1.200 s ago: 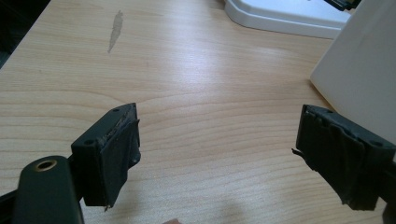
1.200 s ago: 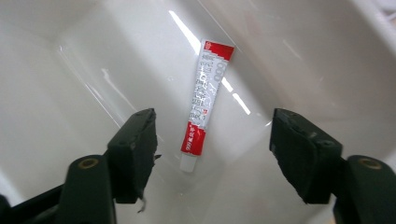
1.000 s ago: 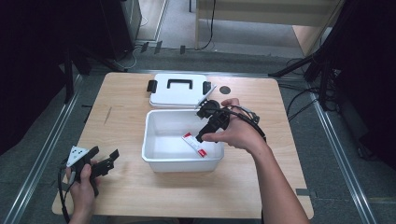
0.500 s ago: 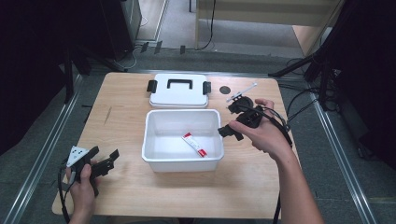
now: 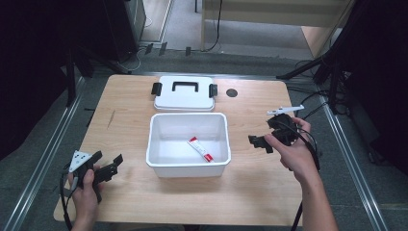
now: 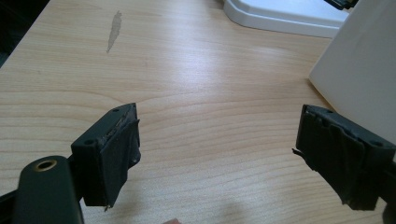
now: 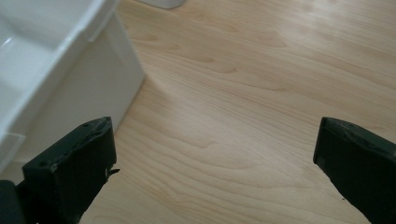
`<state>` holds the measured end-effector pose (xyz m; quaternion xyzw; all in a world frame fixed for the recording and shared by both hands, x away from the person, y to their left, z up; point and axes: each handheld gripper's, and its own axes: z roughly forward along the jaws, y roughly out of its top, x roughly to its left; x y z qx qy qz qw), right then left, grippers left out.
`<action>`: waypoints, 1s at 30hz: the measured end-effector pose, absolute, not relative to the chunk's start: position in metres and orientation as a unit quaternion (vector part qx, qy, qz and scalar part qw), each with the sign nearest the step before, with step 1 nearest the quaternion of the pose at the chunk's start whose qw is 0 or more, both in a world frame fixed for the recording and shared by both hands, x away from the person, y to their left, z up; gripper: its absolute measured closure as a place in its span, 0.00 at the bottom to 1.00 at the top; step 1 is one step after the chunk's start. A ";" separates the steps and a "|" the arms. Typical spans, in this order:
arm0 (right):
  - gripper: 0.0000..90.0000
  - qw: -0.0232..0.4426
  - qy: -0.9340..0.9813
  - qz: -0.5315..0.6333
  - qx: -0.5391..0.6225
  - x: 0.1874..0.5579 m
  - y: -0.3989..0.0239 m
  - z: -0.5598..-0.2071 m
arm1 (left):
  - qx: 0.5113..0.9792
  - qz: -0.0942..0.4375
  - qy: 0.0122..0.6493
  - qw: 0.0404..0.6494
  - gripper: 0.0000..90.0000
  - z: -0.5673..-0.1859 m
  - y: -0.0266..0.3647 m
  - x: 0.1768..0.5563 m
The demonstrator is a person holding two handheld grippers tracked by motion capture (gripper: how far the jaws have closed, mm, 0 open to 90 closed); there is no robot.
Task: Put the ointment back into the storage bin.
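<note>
Both released: the right hand-held gripper [image 5: 266, 139] hovers beside the bin [image 5: 188, 166] holding what seems a tube [image 5: 200, 148]; the left hand-held gripper [image 5: 107, 166] idles.

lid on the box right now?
No, the lid lies flat on the table behind the open box.

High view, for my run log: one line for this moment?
tube: in bin | lid: off, behind | left hand-held gripper: open | right hand-held gripper: open

A light wood surface [image 5: 130, 96] stands on grey carpet [image 5: 43, 144], metal rails [image 5: 43, 163] running along both sides. Beyond it are dark cabinets [image 5: 120, 24], a pale wooden bench [image 5: 269, 14] and cables [image 5: 219, 24] trailing across the floor.
</note>
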<state>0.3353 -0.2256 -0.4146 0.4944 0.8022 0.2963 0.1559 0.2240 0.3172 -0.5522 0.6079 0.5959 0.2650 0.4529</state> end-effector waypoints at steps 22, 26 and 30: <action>0.01 0.218 0.722 0.356 0.551 0.290 -0.298 -0.503 | 0.608 0.265 0.596 0.453 0.16 -0.552 0.317 0.224; 0.01 0.228 0.714 0.358 0.558 0.279 -0.307 -0.516 | 0.608 0.266 0.595 0.452 0.16 -0.552 0.317 0.224; 0.01 0.237 0.705 0.363 0.561 0.266 -0.315 -0.526 | 0.608 0.265 0.595 0.453 0.16 -0.552 0.317 0.223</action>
